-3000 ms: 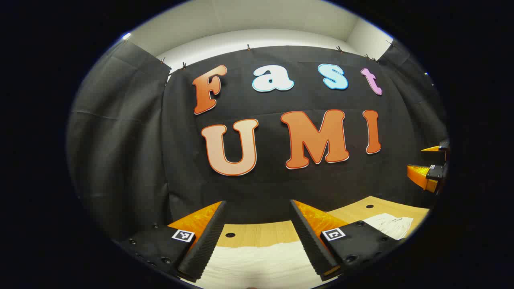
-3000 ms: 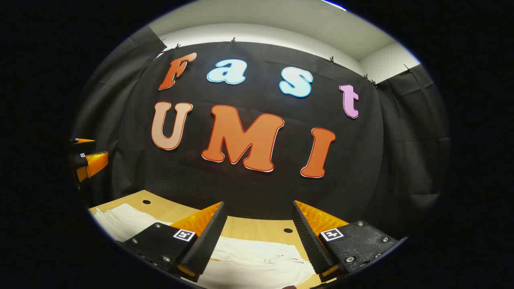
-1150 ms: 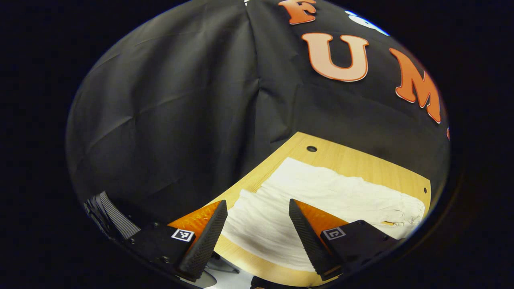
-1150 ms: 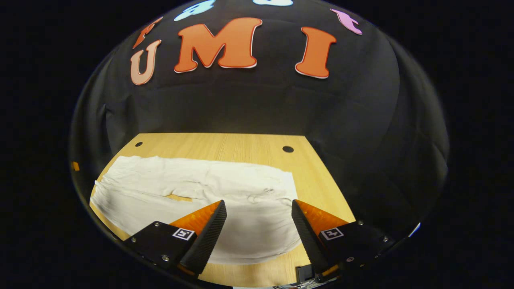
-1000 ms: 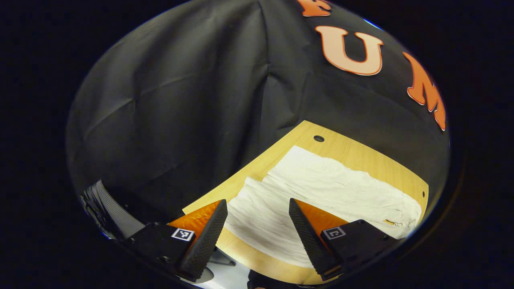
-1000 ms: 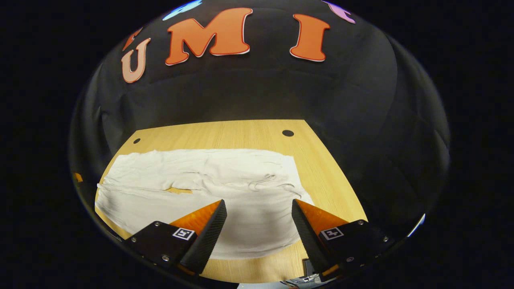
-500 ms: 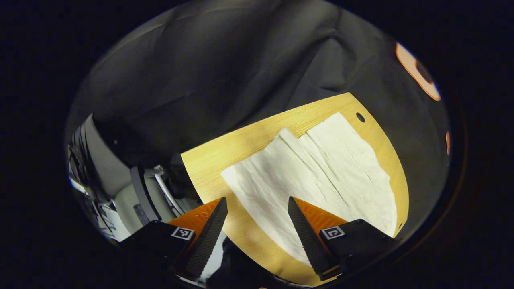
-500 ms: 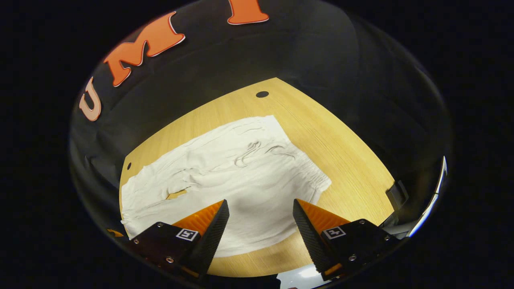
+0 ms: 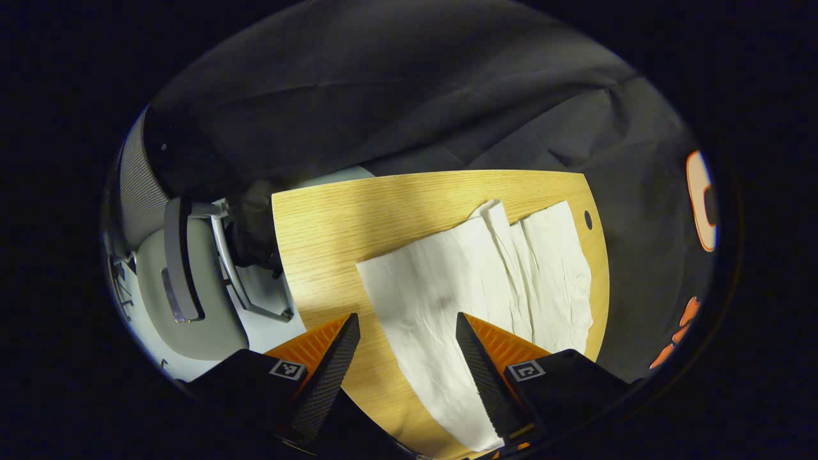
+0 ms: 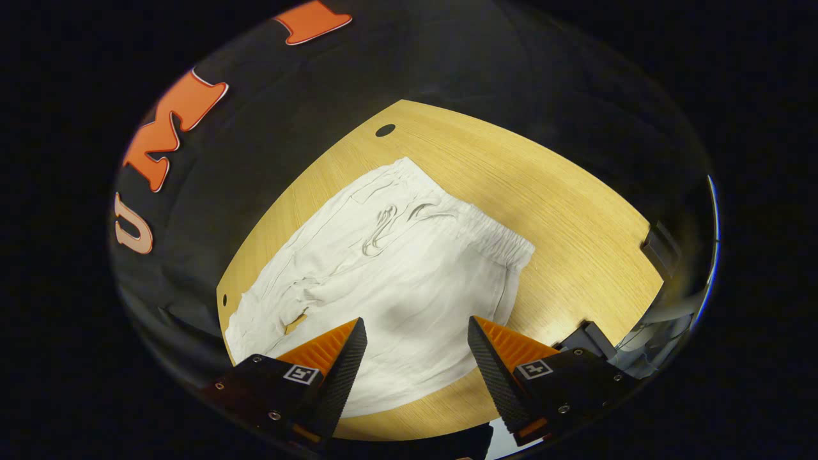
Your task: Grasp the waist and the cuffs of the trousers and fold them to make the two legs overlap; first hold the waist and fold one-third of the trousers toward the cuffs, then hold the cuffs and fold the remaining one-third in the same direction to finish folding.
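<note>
Wooden table (image 9: 332, 217), hole (image 10: 385, 130) near far edge; grey chair (image 9: 185, 281) beside table.

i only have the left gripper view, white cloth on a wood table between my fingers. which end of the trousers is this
Observer: The cuff end. The right gripper view has the waist, an elastic gathered band with a drawstring, at the opposite end of the trousers.
Operator: is the right gripper on the waist yet
Observer: No. The right gripper is open above the cloth, jaws apart with nothing between them.
Operator: legs overlapped already?
Observer: No. In the right gripper view a sliver of table shows between the two legs, so they lie side by side.
</note>
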A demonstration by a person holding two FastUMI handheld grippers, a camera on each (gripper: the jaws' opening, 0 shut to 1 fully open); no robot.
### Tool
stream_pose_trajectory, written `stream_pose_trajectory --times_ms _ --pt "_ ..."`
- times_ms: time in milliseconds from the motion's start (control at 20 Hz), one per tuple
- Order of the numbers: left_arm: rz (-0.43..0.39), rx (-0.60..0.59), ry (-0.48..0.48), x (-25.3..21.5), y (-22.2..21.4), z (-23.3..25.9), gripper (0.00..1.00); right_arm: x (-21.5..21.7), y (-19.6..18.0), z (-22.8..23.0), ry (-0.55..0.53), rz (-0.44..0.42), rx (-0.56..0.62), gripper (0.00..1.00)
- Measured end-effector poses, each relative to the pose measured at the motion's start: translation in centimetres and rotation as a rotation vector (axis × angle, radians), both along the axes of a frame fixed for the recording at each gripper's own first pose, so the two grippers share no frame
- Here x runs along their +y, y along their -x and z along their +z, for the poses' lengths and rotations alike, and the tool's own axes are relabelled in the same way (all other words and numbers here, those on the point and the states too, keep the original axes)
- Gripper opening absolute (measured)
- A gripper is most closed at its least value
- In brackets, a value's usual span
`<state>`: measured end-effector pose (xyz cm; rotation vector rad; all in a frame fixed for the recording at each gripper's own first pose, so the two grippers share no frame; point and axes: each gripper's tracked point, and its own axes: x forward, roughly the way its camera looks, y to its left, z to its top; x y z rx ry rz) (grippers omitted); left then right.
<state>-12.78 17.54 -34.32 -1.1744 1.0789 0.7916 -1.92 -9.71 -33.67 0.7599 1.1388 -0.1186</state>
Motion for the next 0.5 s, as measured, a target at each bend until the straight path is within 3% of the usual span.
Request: stream_pose_trajectory --times_ms 100,250,450,500 --pt "0.032 -0.019 0.022 0.5 -0.1 -0.8 0.95 -0.1 0.2 -0.5 -0.01 -0.021 0.014 0.96" --pt "0.078 -0.074 0.052 1.2 -0.3 -1.2 0.98 -0.4 0.5 -1.2 -0.02 -0.051 0.036 0.96" --pt "0.114 -0.142 0.074 2.4 -0.7 -1.1 0.87 -0.6 0.2 -1.6 -0.033 -0.087 0.041 0.96" --pt "0.107 -0.157 0.073 2.5 -1.2 -0.7 0.78 -0.6 0.2 -1.8 -0.034 -0.097 0.043 0.96"
